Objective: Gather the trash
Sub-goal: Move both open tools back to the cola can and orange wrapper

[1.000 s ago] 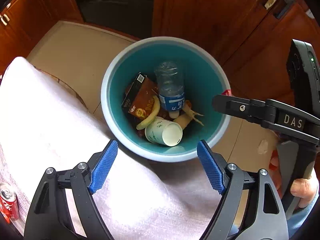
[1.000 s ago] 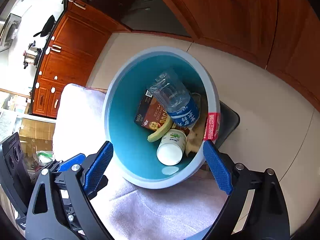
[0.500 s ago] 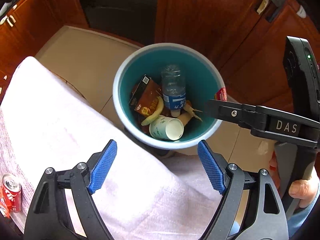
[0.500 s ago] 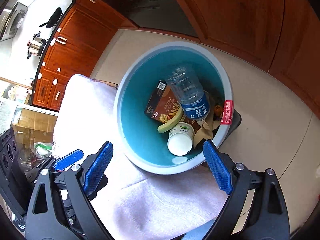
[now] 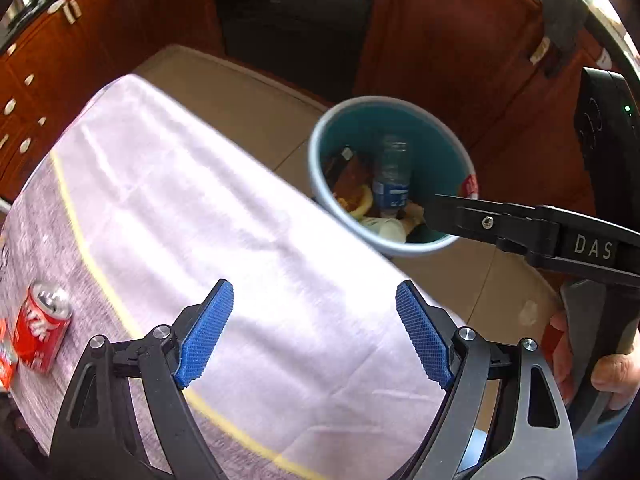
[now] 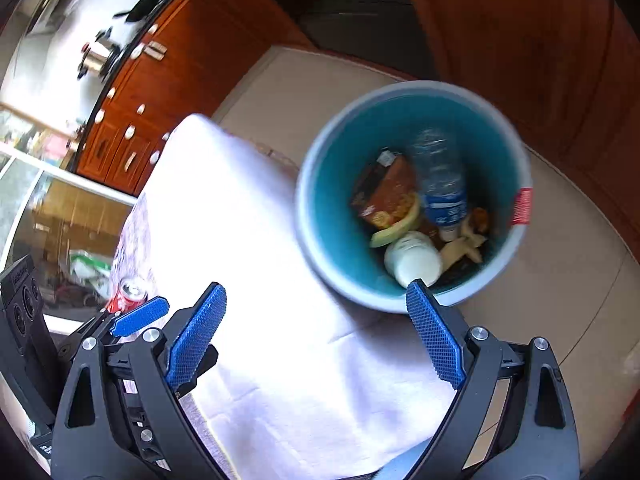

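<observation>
While the teal bin (image 5: 390,120) on the floor beside the table already holds a plastic bottle (image 6: 442,176), a paper cup (image 6: 412,260), a snack box (image 6: 386,192) and banana peel (image 6: 398,226), both tools hang empty above the white tablecloth (image 5: 224,208): the left gripper (image 5: 310,334) has its blue pads spread wide with nothing between them, and the right gripper (image 6: 316,334) likewise stands wide and grips nothing. The step in hand appears to be the turn from the bin toward the next piece of trash, a red soda can (image 5: 42,330) lying tipped on the table at the far left of the left wrist view, well apart from both tools. Fetching it likely calls for a swing left across the cloth and pads set on either side of the can's body. The cloth between is bare, giving open room; the table edge falls away just beside the bin, and the right tool's arm crosses in front of the rim
</observation>
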Motion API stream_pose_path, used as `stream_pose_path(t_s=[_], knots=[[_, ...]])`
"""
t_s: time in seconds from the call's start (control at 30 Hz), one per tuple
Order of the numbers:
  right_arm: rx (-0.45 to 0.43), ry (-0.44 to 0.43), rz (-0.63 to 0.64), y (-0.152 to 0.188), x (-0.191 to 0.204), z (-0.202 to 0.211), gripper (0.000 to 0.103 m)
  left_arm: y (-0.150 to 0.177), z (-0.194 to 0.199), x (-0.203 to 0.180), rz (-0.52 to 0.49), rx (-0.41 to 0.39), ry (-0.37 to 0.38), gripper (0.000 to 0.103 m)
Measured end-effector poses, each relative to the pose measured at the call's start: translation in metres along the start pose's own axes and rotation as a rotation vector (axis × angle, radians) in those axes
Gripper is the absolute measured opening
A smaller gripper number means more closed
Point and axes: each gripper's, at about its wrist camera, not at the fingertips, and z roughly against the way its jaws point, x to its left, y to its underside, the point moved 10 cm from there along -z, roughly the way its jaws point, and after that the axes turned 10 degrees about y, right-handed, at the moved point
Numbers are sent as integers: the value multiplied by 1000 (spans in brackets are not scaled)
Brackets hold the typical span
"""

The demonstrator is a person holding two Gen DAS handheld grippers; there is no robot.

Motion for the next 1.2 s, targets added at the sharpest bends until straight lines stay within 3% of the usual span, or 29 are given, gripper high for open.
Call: stream_pose_path(t_s=[0.23,0.37,0.5,0.8,0.97,1.2], knots=[[38,-22,140,26,84,-9,87,48,46,72,124,-57,-45,84],[71,-37,248,50,144,-21,93,84,81,128,214,-104,-99,96],[118,-53,347,78,206,-37,93,120,117,183,292,-139,-145,97],[221,-57,468,126,303,-72,93,183,168,290,449,-188,-226,97],[250,-49,397,127,329,-94,93,206,179,335,512,-200,-248,97],[201,-6,213,104,339,-125,93,217,182,384,558,-195,-270,97]])
